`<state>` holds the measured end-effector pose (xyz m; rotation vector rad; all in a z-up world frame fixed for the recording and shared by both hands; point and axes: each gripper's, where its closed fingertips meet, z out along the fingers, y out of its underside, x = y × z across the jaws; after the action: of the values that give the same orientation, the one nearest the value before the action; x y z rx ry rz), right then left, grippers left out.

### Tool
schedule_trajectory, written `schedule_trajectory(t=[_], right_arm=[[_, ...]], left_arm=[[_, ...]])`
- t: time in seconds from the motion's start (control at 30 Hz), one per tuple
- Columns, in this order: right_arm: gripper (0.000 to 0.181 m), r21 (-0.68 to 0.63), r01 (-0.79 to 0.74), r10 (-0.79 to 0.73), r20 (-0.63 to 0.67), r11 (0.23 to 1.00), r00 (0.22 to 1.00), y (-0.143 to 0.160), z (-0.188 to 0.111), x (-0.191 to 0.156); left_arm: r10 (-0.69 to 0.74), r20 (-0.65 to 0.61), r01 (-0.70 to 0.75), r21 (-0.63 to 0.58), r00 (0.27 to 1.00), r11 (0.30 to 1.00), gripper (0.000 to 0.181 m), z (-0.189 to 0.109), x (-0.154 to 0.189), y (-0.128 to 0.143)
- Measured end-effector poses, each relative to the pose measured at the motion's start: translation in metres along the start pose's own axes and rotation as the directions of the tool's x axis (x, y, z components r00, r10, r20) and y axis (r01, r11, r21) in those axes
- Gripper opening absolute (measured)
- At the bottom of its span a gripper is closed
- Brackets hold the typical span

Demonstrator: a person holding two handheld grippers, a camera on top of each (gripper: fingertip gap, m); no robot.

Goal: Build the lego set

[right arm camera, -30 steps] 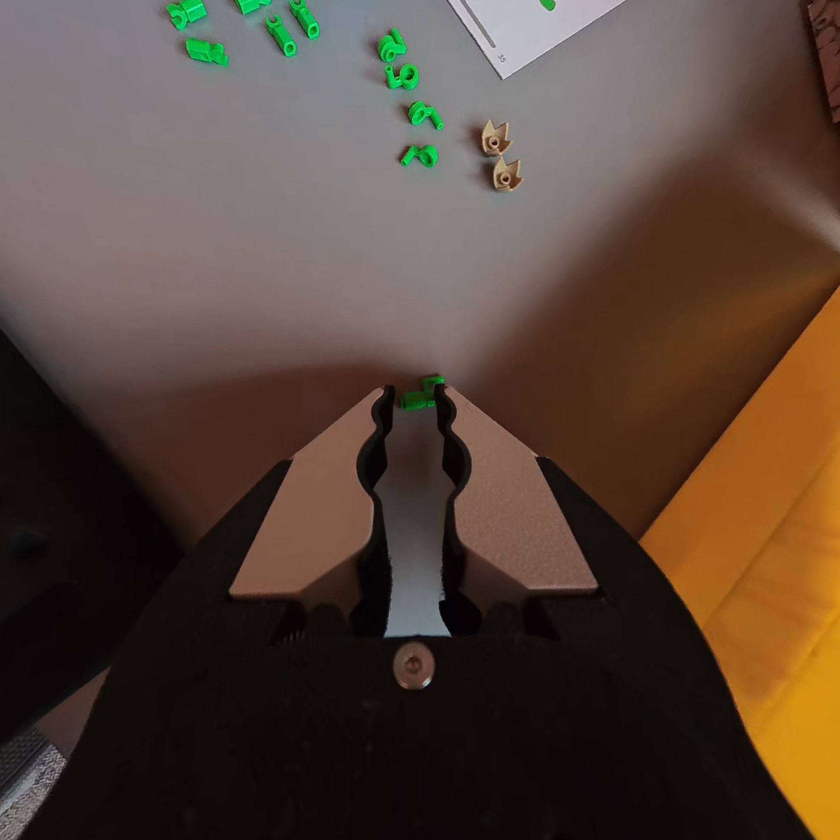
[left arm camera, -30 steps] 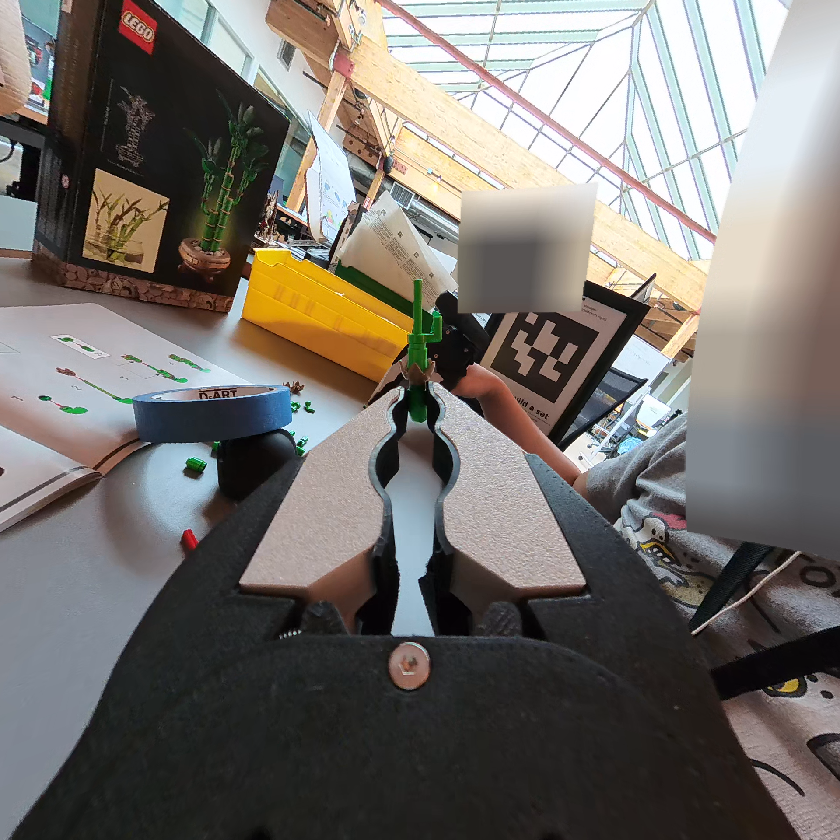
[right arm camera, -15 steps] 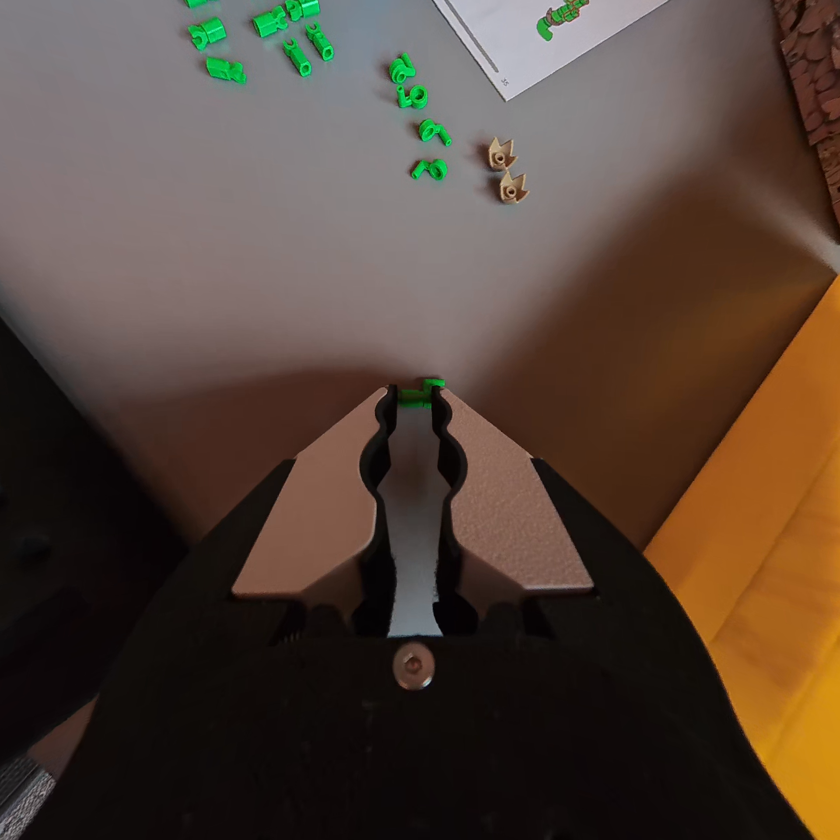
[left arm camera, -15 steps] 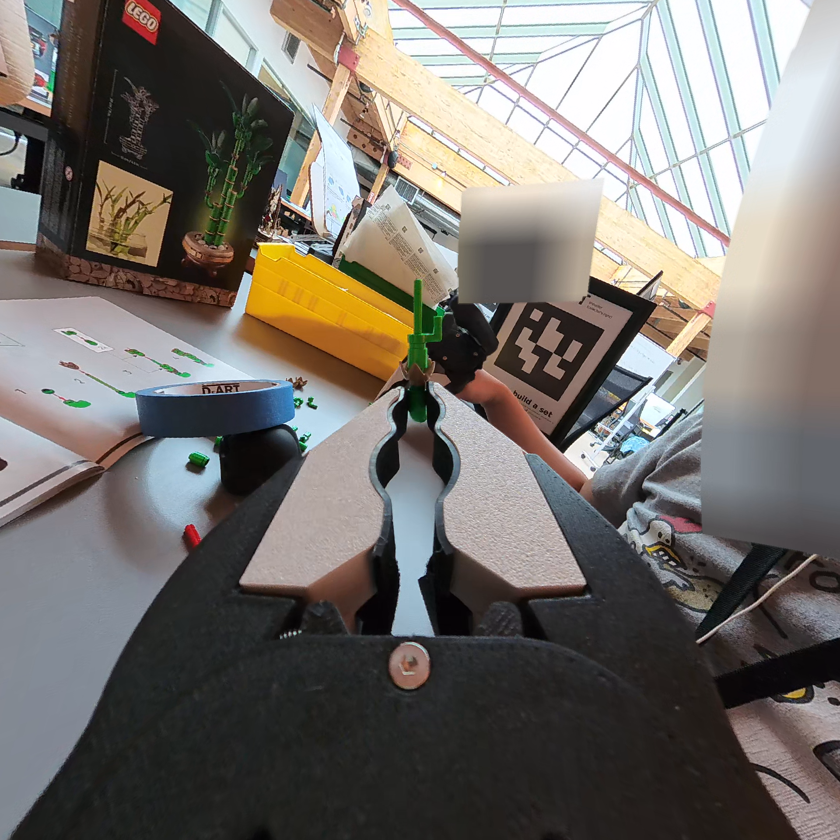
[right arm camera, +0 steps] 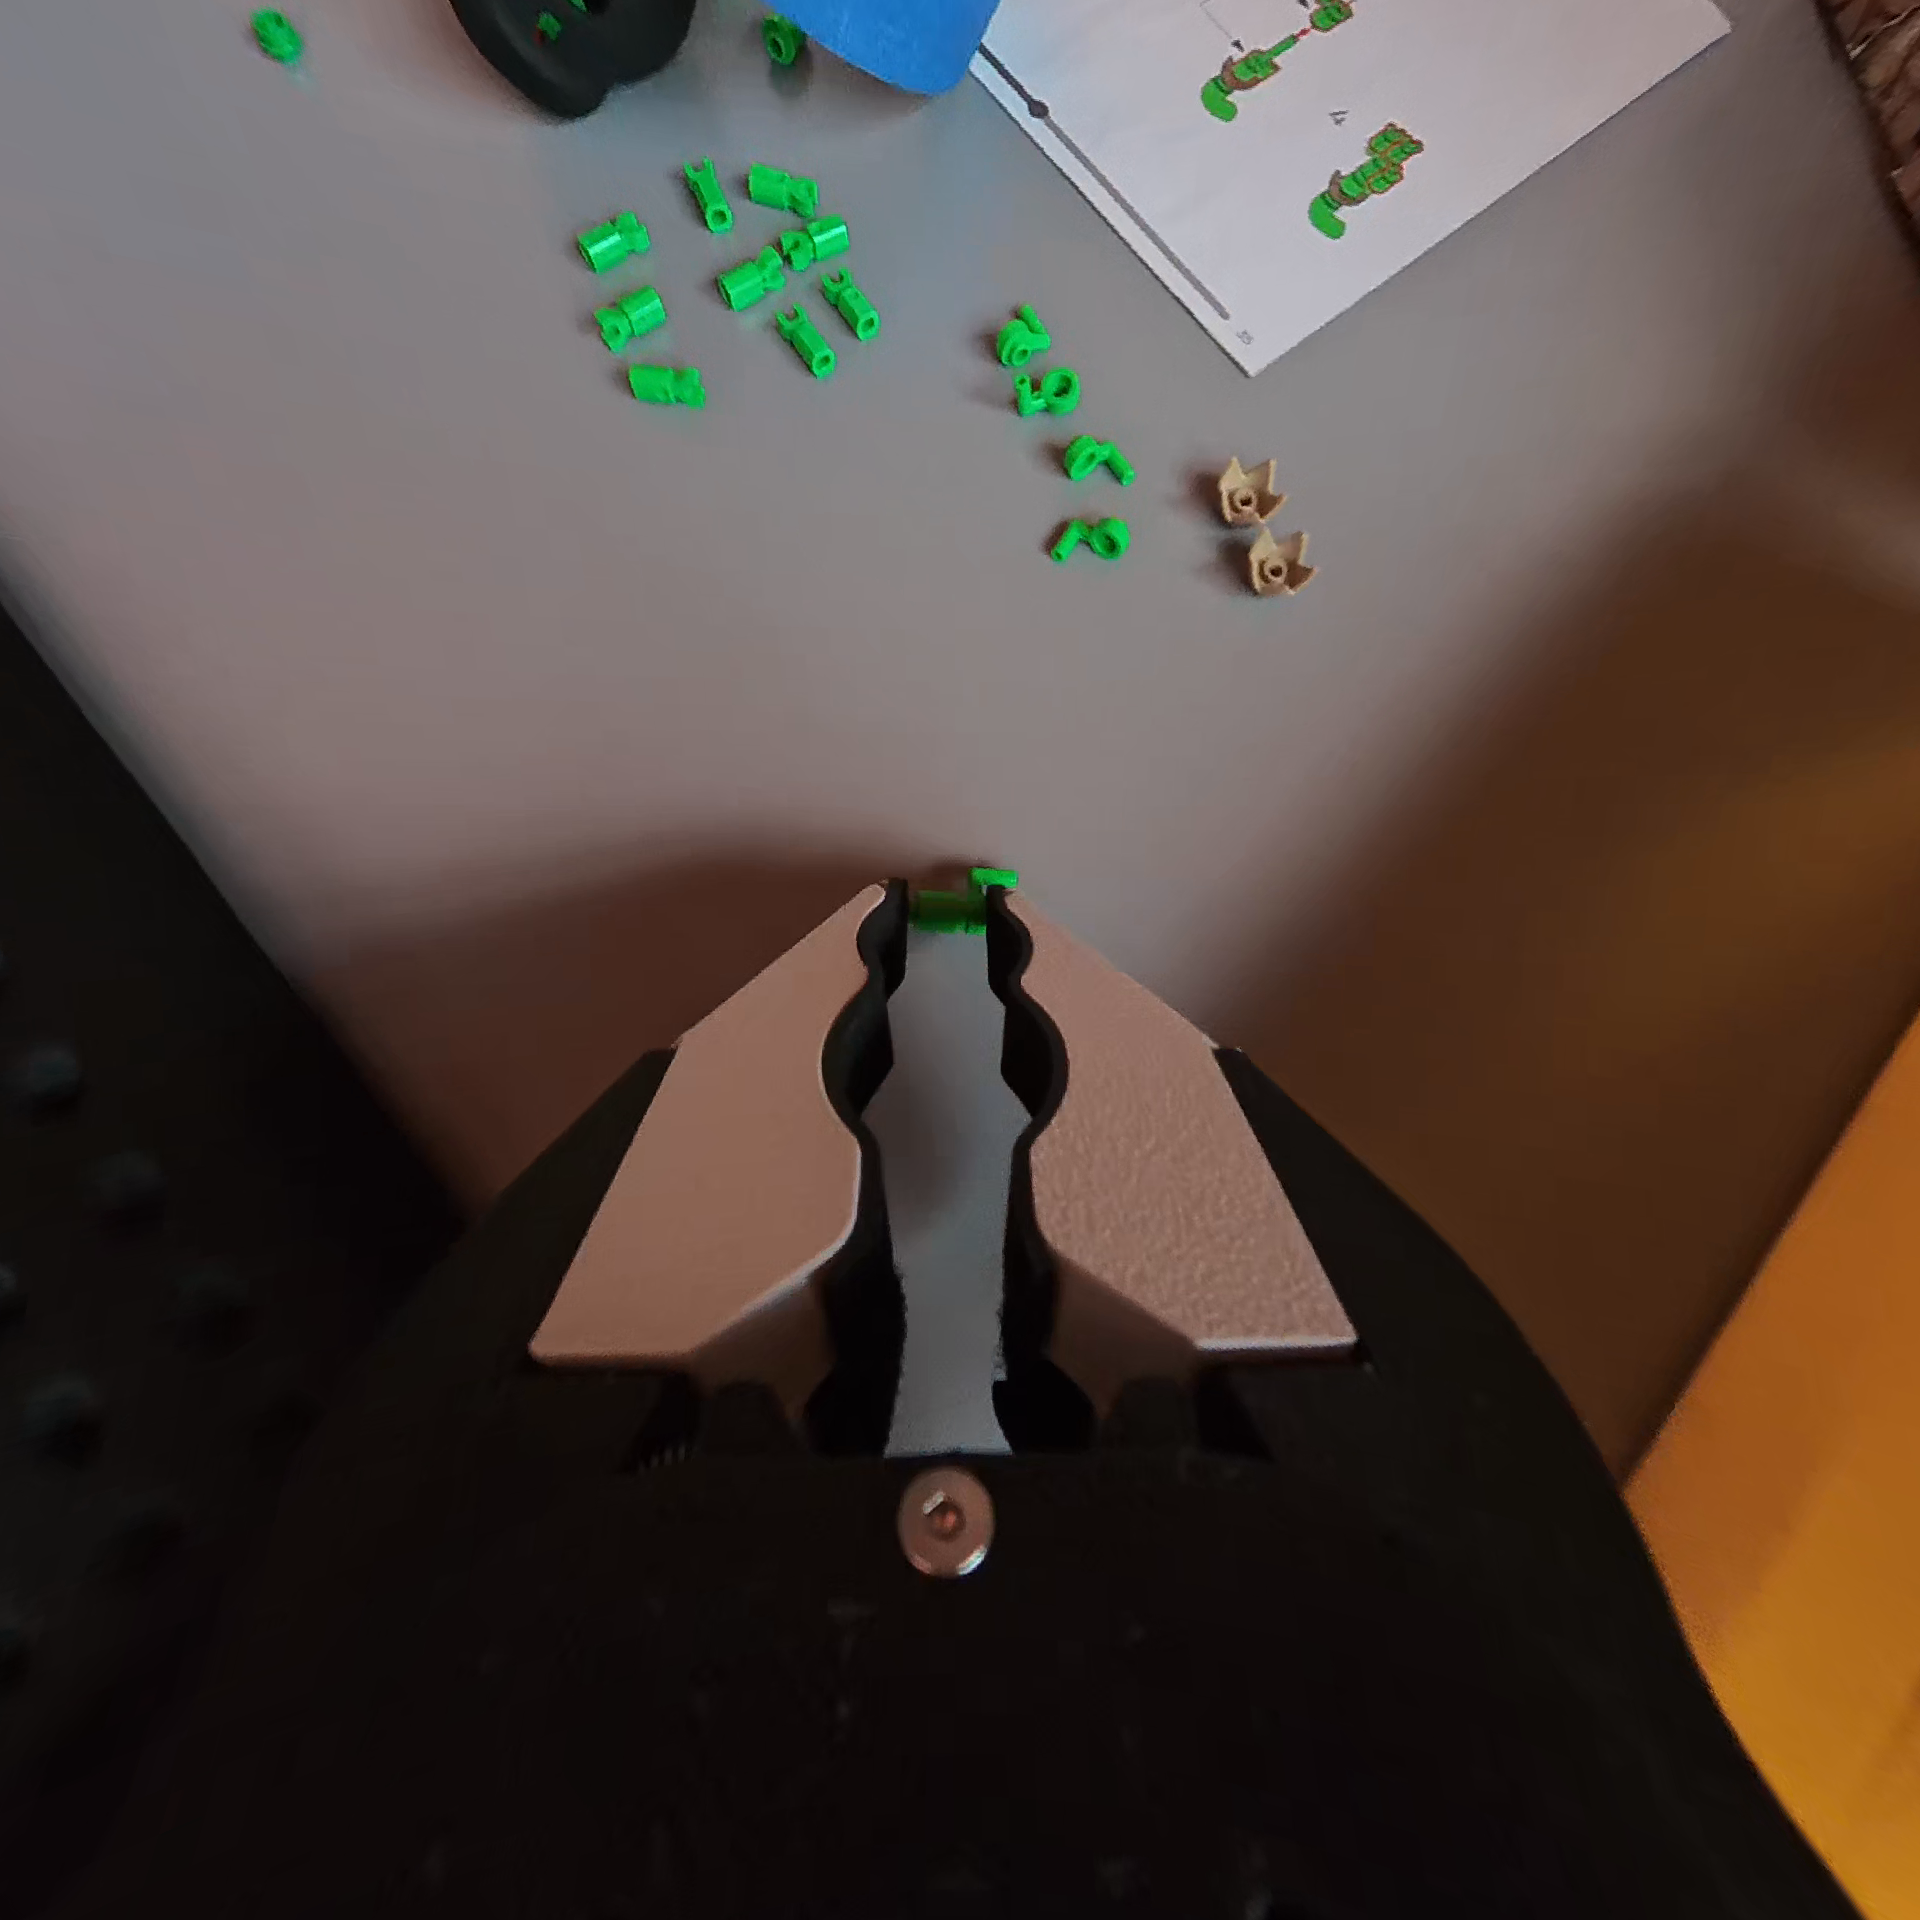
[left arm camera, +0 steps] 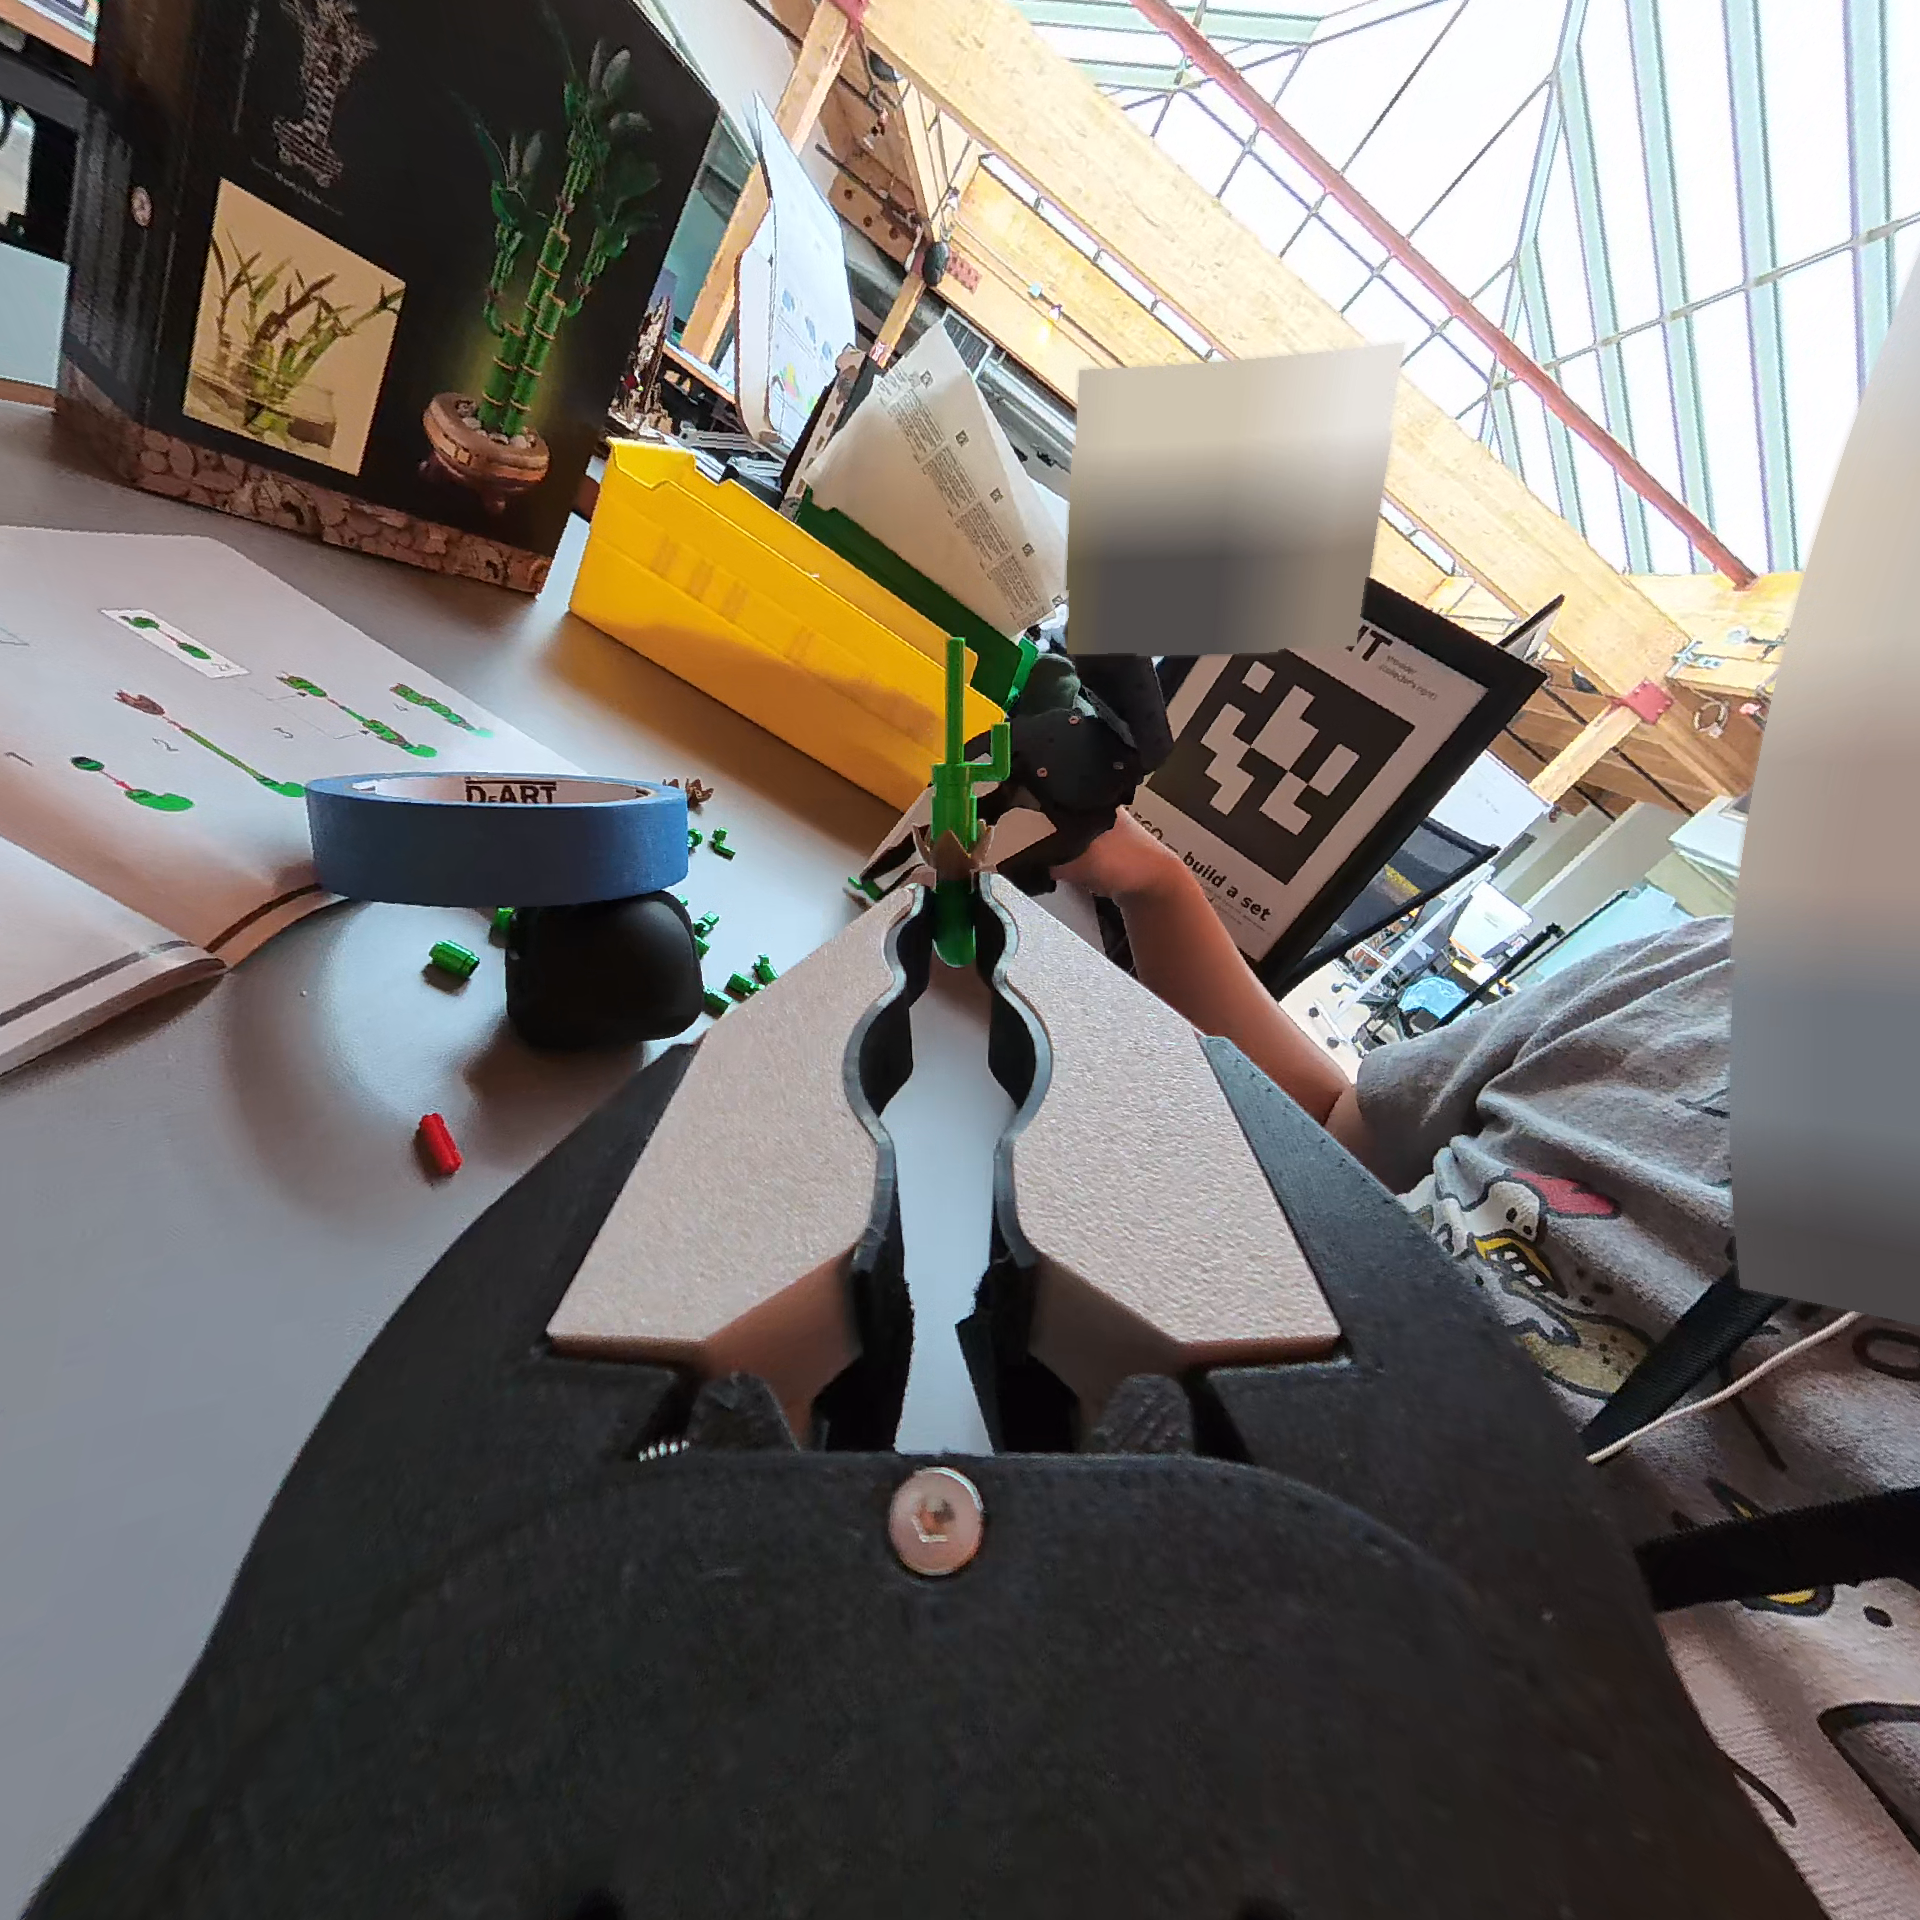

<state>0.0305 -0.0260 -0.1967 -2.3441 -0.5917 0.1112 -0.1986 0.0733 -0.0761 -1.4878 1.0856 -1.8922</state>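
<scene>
My left gripper (left arm camera: 954, 902) is shut on a green lego stem (left arm camera: 958, 790) that stands upright from its tips, with a tan crown piece (left arm camera: 952, 855) around its base. My right gripper (right arm camera: 945, 904) is shut on a small green clip piece (right arm camera: 956, 902) and holds it above the grey table (right arm camera: 623, 623). The right gripper and the hand holding it also show in the left wrist view (left arm camera: 1070, 769), just behind the stem. Loose green pieces (right arm camera: 748, 281), a row of green clips (right arm camera: 1060, 436) and two tan crown pieces (right arm camera: 1262, 530) lie on the table ahead.
A blue tape roll (left arm camera: 499, 836) rests on a black round thing (left arm camera: 597, 982) beside the open instruction booklet (left arm camera: 135, 748). A yellow bin (left arm camera: 769, 634), the set's black box (left arm camera: 364, 260) and a marker board (left arm camera: 1288, 790) stand behind. A red piece (left arm camera: 437, 1143) lies near. There is about 30 centimetres between the tips of the two grippers.
My right gripper has risen and drawn back with the green clip, so more of the table and pieces show. The left gripper has tilted slightly, still holding the stem.
</scene>
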Motion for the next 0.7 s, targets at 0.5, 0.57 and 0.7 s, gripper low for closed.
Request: schedule_trajectory(t=[0.5, 0.57, 0.7], right_arm=[[0.013, 0.021, -0.037, 0.037, 0.022, 0.999, 0.999, -0.016, 0.015, -0.011], [0.013, 0.021, -0.038, 0.038, 0.021, 0.999, 0.999, -0.015, 0.015, -0.011], [0.013, 0.015, -0.037, 0.037, 0.017, 0.999, 0.999, -0.014, 0.015, -0.011]], left_arm=[[-0.012, -0.002, 0.012, -0.004, 1.000, 1.000, 0.004, 0.000, -0.001, 0.001], [-0.014, -0.003, 0.014, -0.006, 1.000, 1.000, 0.004, 0.000, -0.001, 0.001], [-0.015, -0.002, 0.015, -0.011, 1.000, 1.000, 0.004, 0.001, -0.001, 0.003]])
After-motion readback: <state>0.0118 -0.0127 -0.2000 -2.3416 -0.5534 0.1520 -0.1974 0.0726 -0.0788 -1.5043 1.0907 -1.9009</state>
